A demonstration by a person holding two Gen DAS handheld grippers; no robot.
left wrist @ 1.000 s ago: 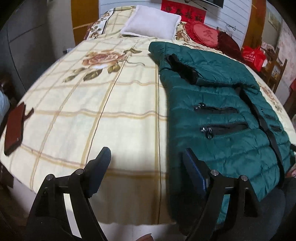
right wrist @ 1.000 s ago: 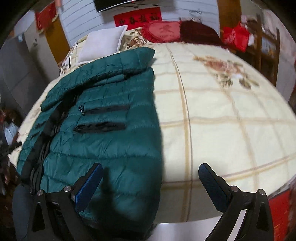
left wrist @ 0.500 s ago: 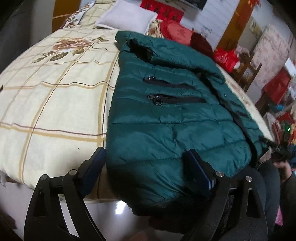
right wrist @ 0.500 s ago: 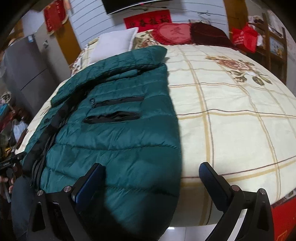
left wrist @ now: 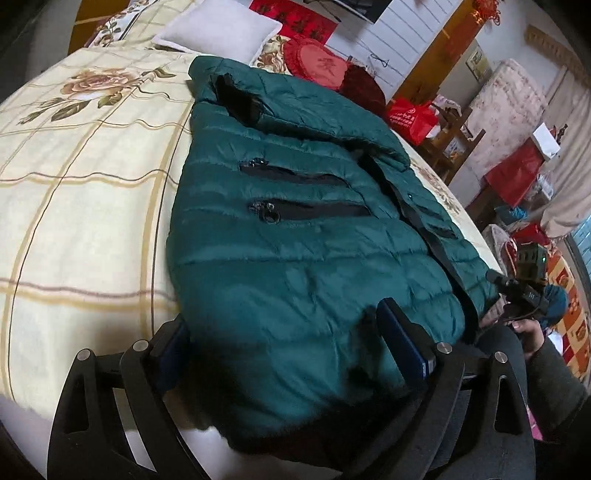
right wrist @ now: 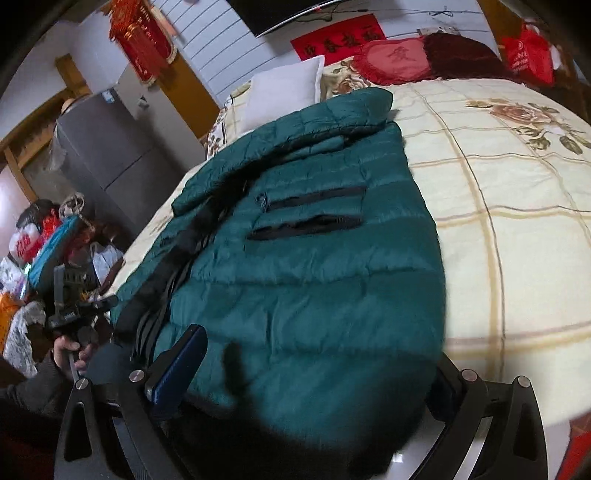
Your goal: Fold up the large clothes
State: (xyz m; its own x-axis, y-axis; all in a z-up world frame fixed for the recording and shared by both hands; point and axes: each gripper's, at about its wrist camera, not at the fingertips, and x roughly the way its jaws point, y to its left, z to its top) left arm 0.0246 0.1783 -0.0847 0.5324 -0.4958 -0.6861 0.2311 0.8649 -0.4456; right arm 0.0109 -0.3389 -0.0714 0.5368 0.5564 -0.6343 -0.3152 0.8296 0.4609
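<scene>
Hem grab is what I'm setting up: green puffer jacket (left wrist: 295, 229) is lying flat on the floral bedspread (left wrist: 85, 192), collar toward the pillow (left wrist: 221, 31), hem hanging off the near edge. I'm holding left gripper (left wrist: 291, 343) and right gripper (right wrist: 317, 373) at the hem, jaws spread wide, straddling fabric, pinching nothing. Next I'm judging both need to close on hem corners, then lift toward collar
</scene>
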